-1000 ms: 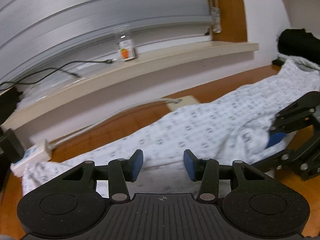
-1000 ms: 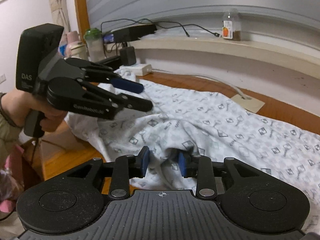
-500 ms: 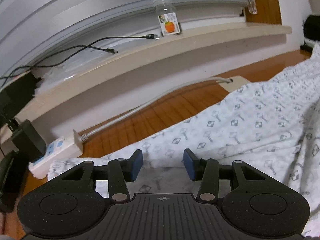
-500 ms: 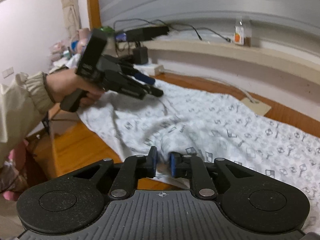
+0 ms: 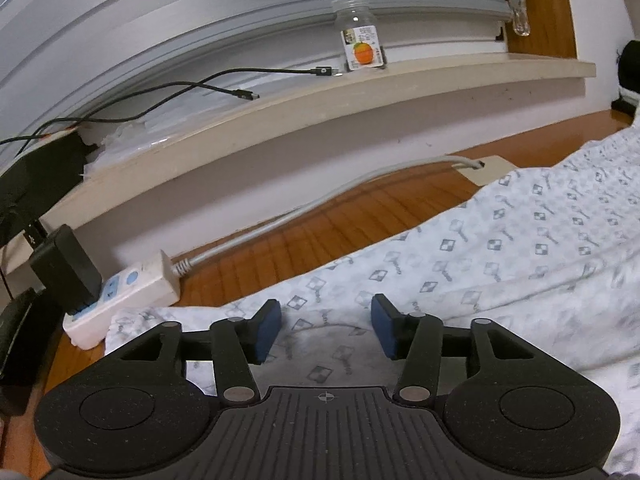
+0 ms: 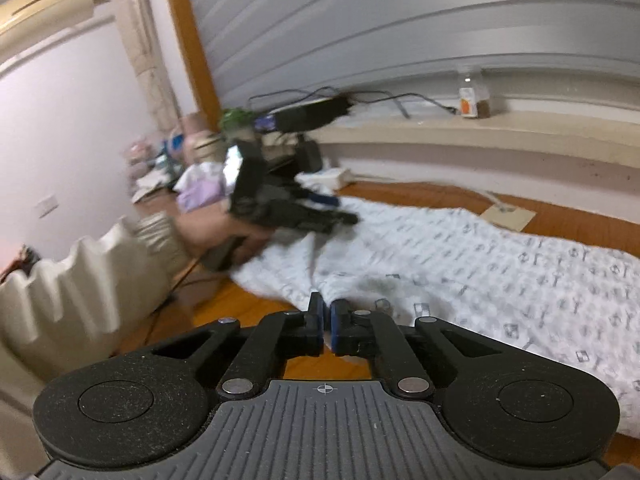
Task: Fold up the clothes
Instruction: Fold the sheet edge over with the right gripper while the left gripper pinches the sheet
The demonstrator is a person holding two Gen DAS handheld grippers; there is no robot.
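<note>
Lying spread across the glossy wooden floor (image 5: pixel 320 236) is the white patterned garment (image 5: pixel 540 248), soft and rumpled, printed with small grey squares. The left gripper (image 5: pixel 326 326) is hovering low over its near edge with its blue pads spread wide, holding nothing. The right gripper (image 6: pixel 327 322) is pressing its pads almost together right at a raised fold of the cloth; the view is blurred, so a pinch looks likely but is not certain. On the pale ledge (image 5: pixel 360 96) a clear jar (image 5: pixel 360 40) with an orange label is standing, its contents unclear. A white power strip (image 5: pixel 124 292) with a black plug is sitting just beside the garment's corner, its grey cord (image 5: pixel 320 204) running along the floor. Black cables (image 5: pixel 192 88) are trailing across the ledge.
</note>
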